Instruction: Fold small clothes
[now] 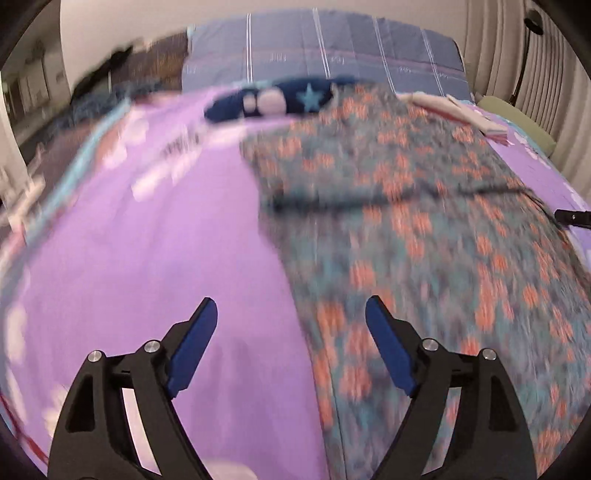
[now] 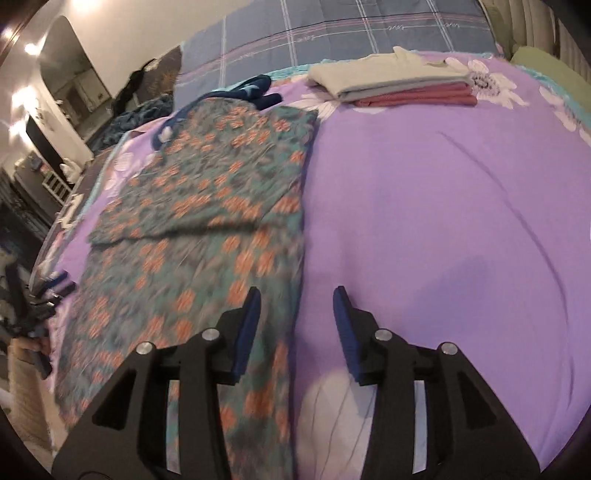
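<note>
Floral garment lies lengthwise toward the plaid pillow, far end folded.

The left gripper and the right gripper look like matt black plastic, with small bright metal pins at the joints; their jaws carry smooth blue pads with a dull finish. Under both pairs of jaws lies the bedsheet, a soft, smooth purple cloth with shallow creases. The floral garment, reaching ahead of the jaws, is thin matt printed cloth, blurred in both views. Far beyond the right jaws, the folded clothes look like plain matt cloth.
</note>
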The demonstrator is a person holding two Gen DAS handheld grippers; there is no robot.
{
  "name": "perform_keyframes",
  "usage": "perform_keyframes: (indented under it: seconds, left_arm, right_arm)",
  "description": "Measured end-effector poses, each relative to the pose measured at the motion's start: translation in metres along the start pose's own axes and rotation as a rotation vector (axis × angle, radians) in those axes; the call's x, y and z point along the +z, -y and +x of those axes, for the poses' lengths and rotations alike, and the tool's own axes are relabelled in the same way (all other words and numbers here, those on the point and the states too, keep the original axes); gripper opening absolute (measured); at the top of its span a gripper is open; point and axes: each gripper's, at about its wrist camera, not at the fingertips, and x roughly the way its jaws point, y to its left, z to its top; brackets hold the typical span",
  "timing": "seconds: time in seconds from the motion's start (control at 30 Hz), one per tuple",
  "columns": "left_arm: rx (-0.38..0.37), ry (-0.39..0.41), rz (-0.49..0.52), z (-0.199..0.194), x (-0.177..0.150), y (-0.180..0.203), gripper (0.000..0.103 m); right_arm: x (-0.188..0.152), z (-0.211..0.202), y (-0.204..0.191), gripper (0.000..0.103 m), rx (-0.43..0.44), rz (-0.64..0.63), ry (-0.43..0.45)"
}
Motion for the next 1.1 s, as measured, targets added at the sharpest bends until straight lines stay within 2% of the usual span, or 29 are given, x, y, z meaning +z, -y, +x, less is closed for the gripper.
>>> perform_keyframes:
  seconds: [0.03, 0.07, 0.1, 0.13, 0.17, 0.2, 0.27, 0.33, 0.4, 0.47, 0.5, 0.53, 0.57, 0.63, 0.8, 0.9, 1.1]
  left_arm:
    - [-0.03, -0.037, -0.025, 0.006, -0.008, -0.001, 0.083]
    - [-0.021, -0.02, -0.034, 0.007, -0.018, 0.002, 0.083]
    - [-0.013, 0.003, -0.016, 0.005, -0.023, 0.005, 0.078]
    - [-0.011, 0.009, -0.002, 0.002, -0.025, 0.007, 0.062]
    - [-0.01, 0.025, -0.008, -0.003, -0.025, 0.006, 0.046]
    - [-0.008, 0.028, -0.018, -0.007, -0.026, 0.004, 0.019]
    - [-0.041, 0.017, -0.035, -0.012, -0.025, -0.003, 0.011]
    - [-0.046, 0.015, -0.039, -0.019, -0.026, -0.005, 0.01]
    - [-0.102, 0.018, -0.066, -0.029, -0.034, -0.007, 0.011]
    - [-0.191, 0.021, -0.111, -0.039, -0.044, -0.007, 0.034]
    - [-0.196, 0.026, -0.124, -0.042, -0.05, -0.004, 0.056]
    - [-0.19, 0.028, -0.126, -0.046, -0.055, -0.001, 0.06]
    - [-0.192, 0.02, -0.116, -0.049, -0.063, 0.002, 0.06]
    - [-0.214, -0.002, -0.12, -0.053, -0.075, 0.006, 0.06]
    - [-0.338, -0.023, -0.152, -0.068, -0.101, 0.012, 0.06]
    - [-0.346, -0.039, -0.13, -0.075, -0.115, 0.017, 0.06]
    - [-0.358, -0.058, -0.159, -0.089, -0.133, 0.014, 0.06]
  right_arm:
    - [-0.007, -0.002, -0.002, 0.042, 0.024, -0.005, -0.018]
    - [-0.012, -0.002, -0.004, 0.04, 0.029, -0.02, -0.027]
    - [-0.017, -0.001, -0.009, 0.036, 0.015, -0.044, -0.034]
    - [-0.025, 0.0, -0.014, 0.013, -0.046, -0.08, -0.039]
    - [-0.029, 0.001, -0.014, 0.002, -0.114, -0.102, -0.039]
    - [-0.031, 0.002, -0.012, 0.002, -0.138, -0.105, -0.038]
    - [-0.031, -0.006, -0.004, 0.002, -0.121, -0.022, -0.033]
    - [-0.032, -0.014, -0.003, 0.003, -0.122, 0.012, -0.023]
    - [-0.039, -0.028, -0.002, 0.011, -0.082, 0.043, -0.01]
    - [-0.051, -0.046, 0.003, 0.015, 0.002, 0.084, 0.001]
    - [-0.057, -0.052, 0.003, 0.018, 0.02, 0.093, 0.006]
    - [-0.064, -0.06, 0.003, 0.024, 0.033, 0.1, 0.011]
    - [-0.075, -0.07, 0.005, 0.029, 0.048, 0.106, 0.013]
    - [-0.094, -0.082, 0.007, 0.029, 0.071, 0.111, 0.002]
    - [-0.142, -0.102, 0.008, 0.033, 0.155, 0.126, -0.056]
    - [-0.166, -0.1, 0.005, 0.032, 0.137, 0.112, -0.118]
    - [-0.181, -0.108, 0.009, 0.032, 0.181, 0.158, -0.131]
